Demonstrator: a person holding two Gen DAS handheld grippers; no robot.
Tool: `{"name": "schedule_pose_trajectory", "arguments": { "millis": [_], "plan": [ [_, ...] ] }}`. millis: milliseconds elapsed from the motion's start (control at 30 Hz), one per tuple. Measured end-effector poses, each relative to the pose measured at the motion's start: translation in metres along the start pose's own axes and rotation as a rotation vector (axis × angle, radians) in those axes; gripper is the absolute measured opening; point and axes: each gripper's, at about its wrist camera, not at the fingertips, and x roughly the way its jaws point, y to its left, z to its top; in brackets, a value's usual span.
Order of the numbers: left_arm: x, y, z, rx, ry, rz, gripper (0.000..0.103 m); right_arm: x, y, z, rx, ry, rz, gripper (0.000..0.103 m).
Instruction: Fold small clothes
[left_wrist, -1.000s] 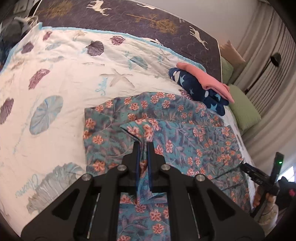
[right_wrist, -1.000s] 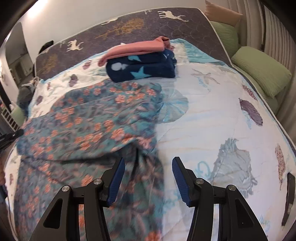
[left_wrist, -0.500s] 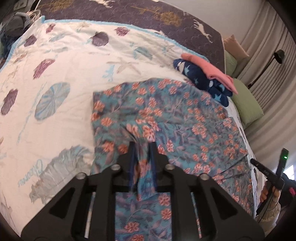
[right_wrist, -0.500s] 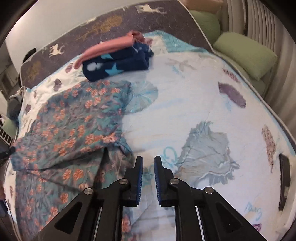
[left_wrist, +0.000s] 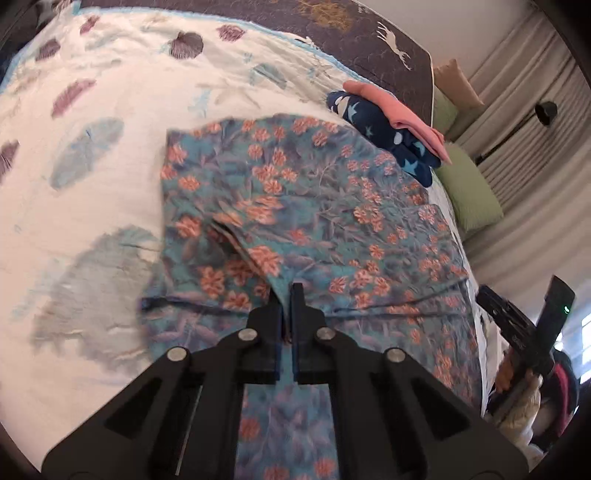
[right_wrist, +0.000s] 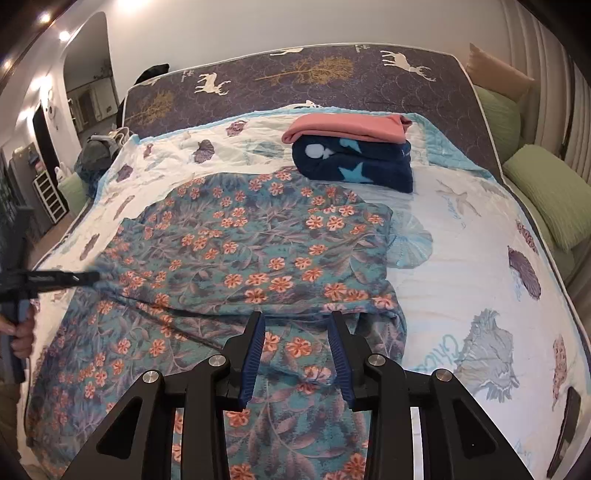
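A teal garment with orange flowers (left_wrist: 314, 206) lies spread on the bed, its far half folded over the near half; it also shows in the right wrist view (right_wrist: 251, 258). My left gripper (left_wrist: 287, 291) is shut on an edge of the garment's folded layer. In the right wrist view the left gripper (right_wrist: 88, 277) pinches the garment's left edge. My right gripper (right_wrist: 297, 325) is open and empty, low over the garment's near right part. The right gripper also shows at the far right of the left wrist view (left_wrist: 517, 325).
A folded navy star blanket (right_wrist: 354, 162) with a folded pink garment (right_wrist: 347, 127) on top sits at the back of the bed. A white seashell-print sheet (right_wrist: 461, 258) covers the mattress. Green pillows (right_wrist: 546, 192) lie beyond the bed's right edge.
My left gripper has drawn the garment's edge back toward me, flattening the fold. My right gripper shut half a second ago, then opened and moved left over the garment.
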Motion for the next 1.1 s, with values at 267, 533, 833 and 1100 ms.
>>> {"name": "schedule_pose_trajectory", "arguments": {
  "millis": [267, 533, 833, 1100],
  "plan": [
    [-0.002, 0.022, -0.004, 0.013, 0.021, 0.28, 0.022, 0.009, -0.056, 0.005, 0.184, 0.025, -0.043, 0.043],
    [0.023, 0.019, 0.093, 0.02, -0.154, 0.256, 0.054, 0.039, -0.088, 0.07, 0.222, 0.017, 0.068, 0.051],
    [0.126, -0.004, 0.189, 0.081, -0.039, 0.206, 0.06, 0.134, -0.053, 0.171, 0.128, 0.109, 0.276, 0.062],
    [0.177, -0.036, 0.182, 0.206, 0.14, 0.03, 0.02, 0.236, -0.047, 0.187, 0.259, 0.264, 0.376, 0.063]
  ]
}}
